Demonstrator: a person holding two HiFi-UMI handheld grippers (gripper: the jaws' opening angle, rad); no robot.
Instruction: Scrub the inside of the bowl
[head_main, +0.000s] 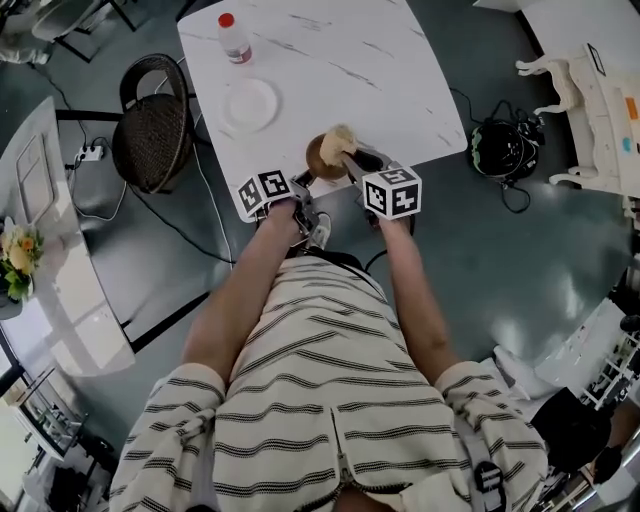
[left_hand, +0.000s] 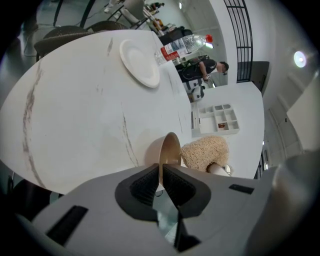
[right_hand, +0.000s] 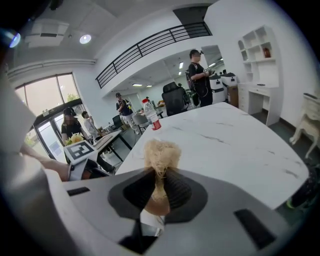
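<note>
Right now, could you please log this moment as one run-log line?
left gripper: shut on bowl rim | right gripper: shut on loofah scrubber | scrubber head at bowl mouth, contact unclear

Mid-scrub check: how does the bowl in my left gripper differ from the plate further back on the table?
The bowl is tan and deep; the plate is white and shallow. The left gripper is clamped on the bowl's rim, while the plate lies free. The right gripper's scrubber is at the bowl; the plate is bare. Both are round and on the white table.
</note>
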